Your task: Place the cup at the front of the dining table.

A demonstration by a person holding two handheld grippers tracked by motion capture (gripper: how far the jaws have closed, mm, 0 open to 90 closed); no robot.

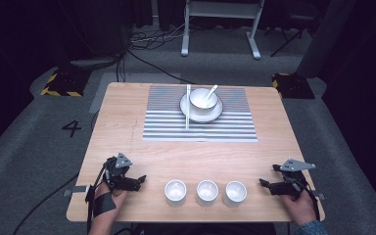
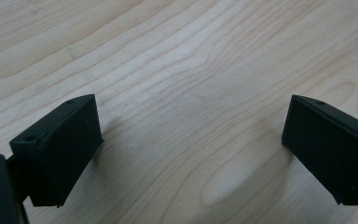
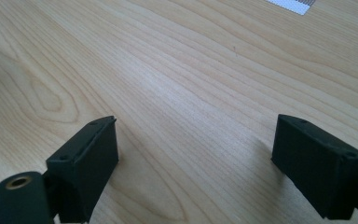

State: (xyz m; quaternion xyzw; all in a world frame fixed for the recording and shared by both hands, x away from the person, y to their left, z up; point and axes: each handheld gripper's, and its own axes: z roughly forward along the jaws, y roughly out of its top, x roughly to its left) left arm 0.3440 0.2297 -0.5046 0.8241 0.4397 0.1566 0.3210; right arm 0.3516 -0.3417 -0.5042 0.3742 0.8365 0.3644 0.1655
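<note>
Three small white cups (image 1: pixel 175 192) (image 1: pixel 207 191) (image 1: pixel 235 192) stand in a row near the table's front edge. My left gripper (image 1: pixel 138 178) rests left of the row, pointing toward it, held in a hand. In the left gripper view its jaws (image 2: pixel 191 135) stand wide apart over bare wood. My right gripper (image 1: pixel 268 177) lies right of the row, pointing inward. Its jaws (image 3: pixel 196 144) are open too, with bare wood between them. At the far middle, a white bowl (image 1: pixel 203 98) with a spoon (image 1: pixel 210 91) sits on a plate (image 1: pixel 200 114).
A grey striped placemat (image 1: pixel 166 122) lies under the plate, with chopsticks (image 1: pixel 188 107) laid left of it. Bare wooden tabletop (image 1: pixel 196 159) stretches between mat and cups. Cables trail from both grippers off the front edge. A white stand (image 1: pixel 220 29) is on the floor beyond.
</note>
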